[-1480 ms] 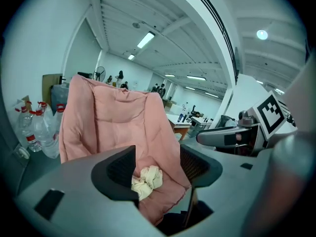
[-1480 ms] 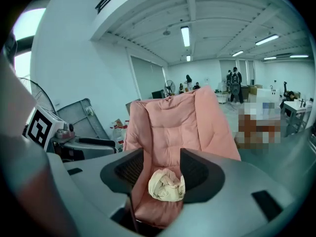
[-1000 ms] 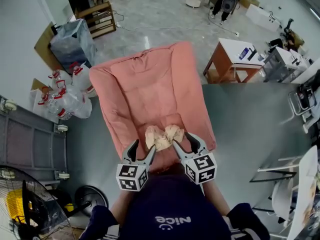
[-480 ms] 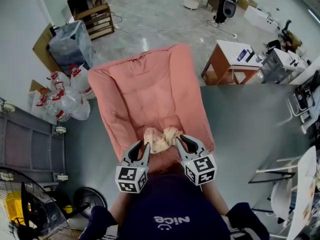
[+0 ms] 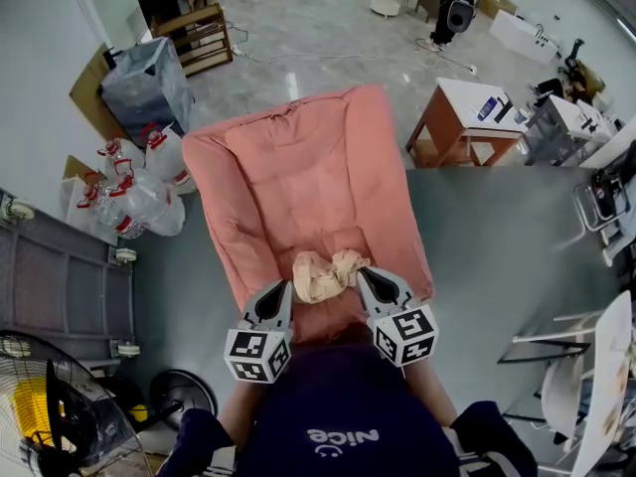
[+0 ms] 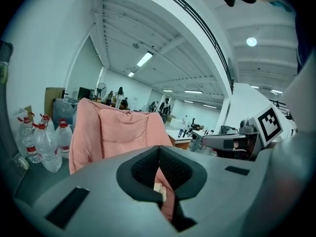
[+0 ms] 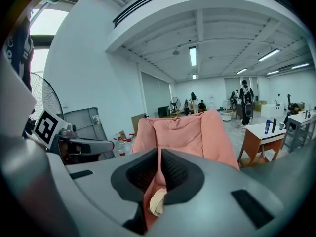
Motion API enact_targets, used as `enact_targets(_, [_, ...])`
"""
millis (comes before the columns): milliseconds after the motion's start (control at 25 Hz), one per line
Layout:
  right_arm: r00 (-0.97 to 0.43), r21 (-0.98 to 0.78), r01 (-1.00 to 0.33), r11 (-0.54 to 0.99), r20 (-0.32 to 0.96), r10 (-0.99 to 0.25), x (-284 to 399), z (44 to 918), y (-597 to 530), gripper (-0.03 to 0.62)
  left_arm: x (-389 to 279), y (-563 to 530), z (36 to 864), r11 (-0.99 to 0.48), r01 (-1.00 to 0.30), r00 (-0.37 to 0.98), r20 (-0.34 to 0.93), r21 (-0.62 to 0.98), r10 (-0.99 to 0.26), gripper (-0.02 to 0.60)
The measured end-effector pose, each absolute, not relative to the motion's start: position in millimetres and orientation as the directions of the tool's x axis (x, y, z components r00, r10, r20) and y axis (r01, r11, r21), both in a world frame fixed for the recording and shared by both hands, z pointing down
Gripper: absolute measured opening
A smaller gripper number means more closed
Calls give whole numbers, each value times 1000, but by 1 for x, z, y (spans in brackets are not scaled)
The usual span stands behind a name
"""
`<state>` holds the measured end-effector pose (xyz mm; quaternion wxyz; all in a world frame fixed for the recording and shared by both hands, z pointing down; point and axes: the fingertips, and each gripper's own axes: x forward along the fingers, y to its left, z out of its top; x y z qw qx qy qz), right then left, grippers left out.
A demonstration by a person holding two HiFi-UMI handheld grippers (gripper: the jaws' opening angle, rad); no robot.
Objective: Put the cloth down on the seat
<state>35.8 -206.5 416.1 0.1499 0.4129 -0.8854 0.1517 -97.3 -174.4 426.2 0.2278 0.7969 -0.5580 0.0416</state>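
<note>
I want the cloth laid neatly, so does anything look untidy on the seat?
Yes: the cloth sits crumpled in a wad near the front edge of the pink seat, not spread flat. Nothing else there looks off.

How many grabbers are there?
2. The left gripper is at the cloth's left end, the right gripper at its right end, over the seat's front; their jaws just closed on it.

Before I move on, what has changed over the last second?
Both jaws have just been closing: the left gripper and right gripper stood open beside the cloth and are now pinched on its two ends. The cloth bunched slightly; it lies on the pink seat as before.
</note>
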Motion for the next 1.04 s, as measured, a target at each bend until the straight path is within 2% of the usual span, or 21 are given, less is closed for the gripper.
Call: enact_targets(1040, [-567,-102,-807,582,406,-716,44,429,-194,57,-105,-165,434,-299,-910,390,345,289,-854,20])
